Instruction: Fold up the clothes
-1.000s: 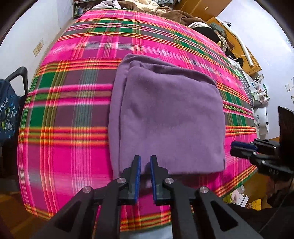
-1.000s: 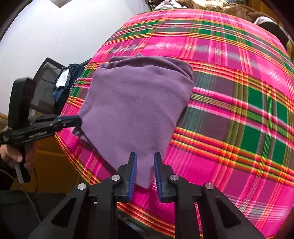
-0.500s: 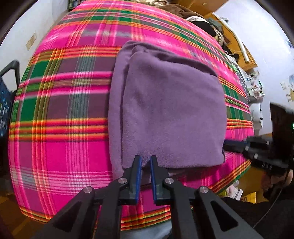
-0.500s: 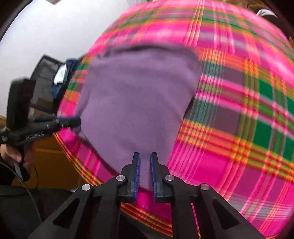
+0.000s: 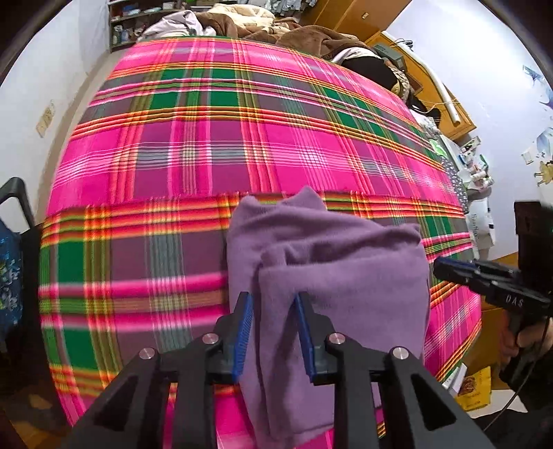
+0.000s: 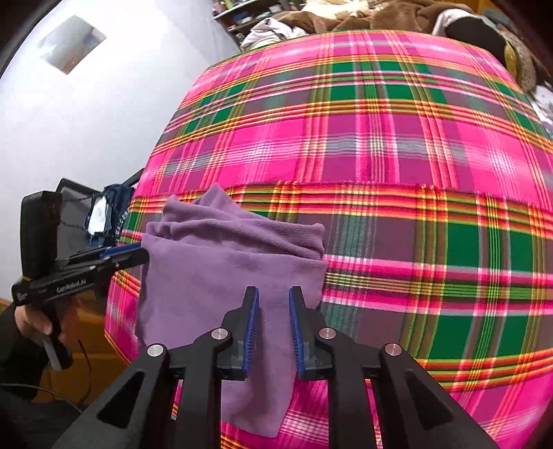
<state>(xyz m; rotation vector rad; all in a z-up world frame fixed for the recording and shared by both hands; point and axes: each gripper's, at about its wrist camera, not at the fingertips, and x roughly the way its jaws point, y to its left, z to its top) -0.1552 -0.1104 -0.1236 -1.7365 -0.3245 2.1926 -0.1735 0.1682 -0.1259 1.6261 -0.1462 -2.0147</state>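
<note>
One large bed cover of pink, green and purple plaid cloth (image 5: 193, 165) fills both views, far ahead of the fingers and under them. On it lies one purple fleece garment (image 5: 345, 262), folded in some layers, with a bunched upper edge that stands a little up. At the far end of the cover there is a pile of brown and pale blankets (image 5: 242, 20); I cannot count the pieces in it.

There are two grippers, each black with two blue-padded fingers. The left gripper (image 5: 273, 331) is opening its jaws; the near left part of the purple garment runs between the two fingers (image 5: 243, 331) and hangs down past the bed edge, and the pads do not press it. The right gripper (image 6: 273, 328) is also opening; the near right corner of the same garment lies between its fingers (image 6: 250, 328) and goes down below them, with a gap at each pad.

In the right wrist view one hand (image 6: 38, 321) holds the handle of the left gripper.
</note>
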